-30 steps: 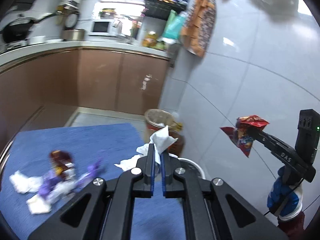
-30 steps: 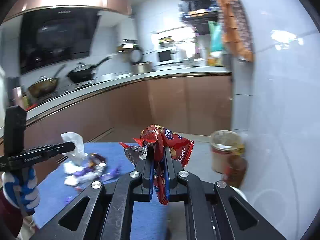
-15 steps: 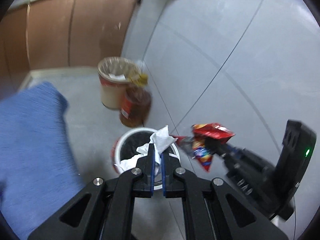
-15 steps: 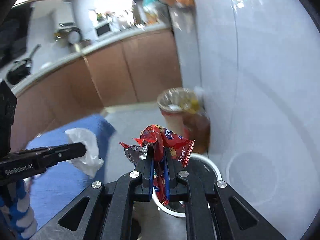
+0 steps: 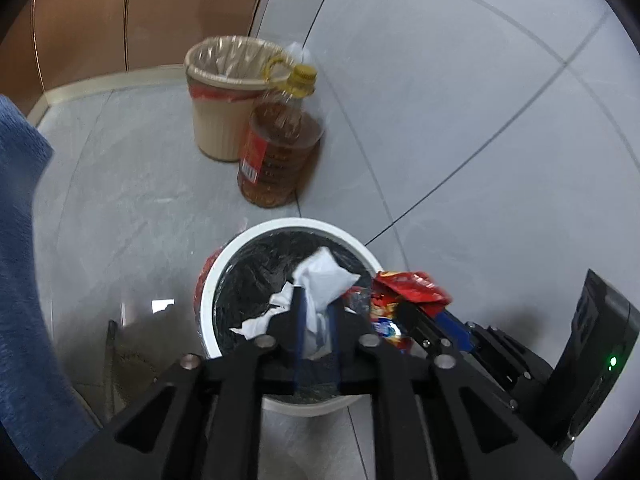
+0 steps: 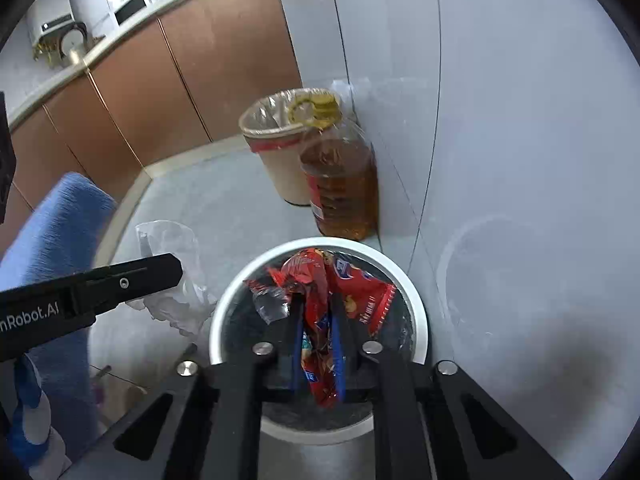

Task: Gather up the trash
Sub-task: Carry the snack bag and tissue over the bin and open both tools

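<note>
Left gripper (image 5: 316, 312): jaws parted slightly, crumpled white tissue (image 5: 324, 280) between them, over the bin's open mouth.
Right gripper (image 6: 316, 316): jaws clamped on a red snack wrapper (image 6: 320, 280), hanging above the same bin; crinkled silver inside showing at its left edge.
Writing on wrapper: blue and white patches, print too small to read.
Writing on gripper: "nRobot.AI" in white on the left gripper's black arm, seen from the right wrist view.
Bin (image 6: 416, 300): round, white rim, black liner, standing on the grey floor (image 5: 132, 200) close to the wall.
Oil bottle (image 6: 340, 176): amber liquid, yellow cap and handle, red label with a barcode, text unreadable; beyond the bin, beside the wall.
Beige basket (image 5: 216, 92): clear liner, red band, touching the bottle, at the cabinet corner.
Blue cloth (image 5: 20, 240): along the left edge.
</note>
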Tool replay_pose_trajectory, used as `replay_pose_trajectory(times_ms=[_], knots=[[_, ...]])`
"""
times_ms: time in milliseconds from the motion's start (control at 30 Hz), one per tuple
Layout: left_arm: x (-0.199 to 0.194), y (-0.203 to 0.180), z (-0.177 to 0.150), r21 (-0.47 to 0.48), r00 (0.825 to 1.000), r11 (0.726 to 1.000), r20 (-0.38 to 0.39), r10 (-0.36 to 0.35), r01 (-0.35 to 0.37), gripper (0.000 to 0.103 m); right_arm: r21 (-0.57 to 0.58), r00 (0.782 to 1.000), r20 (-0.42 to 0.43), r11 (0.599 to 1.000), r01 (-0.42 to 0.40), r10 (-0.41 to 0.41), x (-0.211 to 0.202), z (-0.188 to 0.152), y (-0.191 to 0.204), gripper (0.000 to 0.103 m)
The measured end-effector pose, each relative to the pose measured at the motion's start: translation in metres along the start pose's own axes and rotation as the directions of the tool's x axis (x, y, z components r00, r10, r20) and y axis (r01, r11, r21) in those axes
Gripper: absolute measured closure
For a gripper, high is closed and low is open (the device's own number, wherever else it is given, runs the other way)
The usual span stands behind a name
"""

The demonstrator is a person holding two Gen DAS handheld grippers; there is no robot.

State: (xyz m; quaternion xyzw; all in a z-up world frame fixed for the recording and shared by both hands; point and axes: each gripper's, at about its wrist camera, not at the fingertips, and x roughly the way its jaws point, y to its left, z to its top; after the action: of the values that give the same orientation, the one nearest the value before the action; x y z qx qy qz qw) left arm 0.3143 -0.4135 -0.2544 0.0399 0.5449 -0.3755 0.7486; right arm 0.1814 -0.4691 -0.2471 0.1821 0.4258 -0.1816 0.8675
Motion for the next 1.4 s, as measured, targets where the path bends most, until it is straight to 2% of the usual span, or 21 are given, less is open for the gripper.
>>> replay_pose_trajectory(times_ms=[67, 100, 167, 267, 367, 467, 533, 667, 733, 833, 900, 1033, 1233, 1367, 1400], knots=[[0.011, 0.004, 0.002, -0.010, 1.000, 1.000, -0.007, 0.010, -0.010, 0.070, -0.013, 1.000, -0.006, 1.000, 0.014, -0.015, 0.007, -0.002, 0.000, 0.080], [0.013, 0.006, 0.002, -0.018, 1.000, 1.000, -0.009, 0.009, -0.009, 0.068, -0.019, 1.000, -0.007, 1.000, 0.021, -0.021, 0.009, -0.003, 0.000, 0.074], [0.013, 0.010, 0.003, -0.031, 1.000, 1.000, -0.009, -0.004, 0.004, 0.068, -0.033, 0.999, -0.009, 0.998, 0.048, -0.048, 0.012, -0.005, 0.000, 0.068], [0.002, 0.009, 0.002, -0.027, 1.000, 1.000, 0.010, -0.015, 0.015, 0.067, -0.020, 0.999, -0.014, 0.998, 0.052, -0.053, 0.011, -0.008, -0.002, 0.068], [-0.020, 0.007, -0.003, -0.028, 0.999, 1.000, 0.040, -0.009, 0.010, 0.067, 0.003, 0.999, -0.001, 0.999, 0.046, -0.046, -0.004, -0.011, -0.003, 0.068], [-0.053, -0.001, -0.008, 0.001, 0.994, 1.000, 0.106, 0.025, -0.026, 0.067, 0.006, 0.999, 0.032, 0.999, 0.037, -0.037, -0.024, -0.010, 0.004, 0.062], [-0.073, -0.005, -0.010, 0.020, 0.987, 0.998, 0.150, 0.055, -0.058, 0.067, 0.005, 0.998, 0.057, 1.000, 0.028, -0.028, -0.036, -0.006, 0.010, 0.060], [-0.125, -0.007, -0.023, 0.033, 0.962, 0.993, 0.253, 0.103, -0.115, 0.067, -0.010, 0.991, 0.132, 1.000, 0.007, -0.006, -0.077, 0.000, 0.031, 0.054], [-0.152, -0.005, -0.032, 0.031, 0.944, 0.988, 0.302, 0.132, -0.148, 0.067, -0.026, 0.986, 0.168, 1.000, 0.000, 0.004, -0.096, 0.002, 0.043, 0.050], [-0.191, -0.002, -0.046, 0.024, 0.908, 0.978, 0.377, 0.185, -0.210, 0.057, -0.063, 0.973, 0.229, 0.998, -0.010, 0.024, -0.132, 0.003, 0.065, 0.042], [-0.220, 0.002, -0.061, 0.014, 0.870, 0.966, 0.438, 0.225, -0.257, 0.048, -0.089, 0.963, 0.268, 0.996, -0.014, 0.038, -0.156, 0.003, 0.079, 0.035], [-0.267, 0.011, -0.085, -0.026, 0.805, 0.947, 0.520, 0.287, -0.321, 0.039, -0.139, 0.938, 0.336, 0.990, -0.037, 0.082, -0.200, -0.004, 0.106, 0.021], [-0.339, 0.033, -0.129, -0.117, 0.700, 0.920, 0.615, 0.364, -0.375, 0.031, -0.215, 0.913, 0.386, 0.975, -0.052, 0.133, -0.244, -0.019, 0.141, 0.015], [-0.376, 0.047, -0.156, -0.172, 0.641, 0.900, 0.648, 0.410, -0.401, 0.026, -0.260, 0.895, 0.414, 0.964, -0.058, 0.165, -0.270, -0.028, 0.162, 0.012], [-0.383, 0.050, -0.161, -0.181, 0.631, 0.896, 0.653, 0.418, -0.406, 0.026, -0.266, 0.892, 0.419, 0.962, -0.059, 0.170, -0.274, -0.031, 0.166, 0.011]])
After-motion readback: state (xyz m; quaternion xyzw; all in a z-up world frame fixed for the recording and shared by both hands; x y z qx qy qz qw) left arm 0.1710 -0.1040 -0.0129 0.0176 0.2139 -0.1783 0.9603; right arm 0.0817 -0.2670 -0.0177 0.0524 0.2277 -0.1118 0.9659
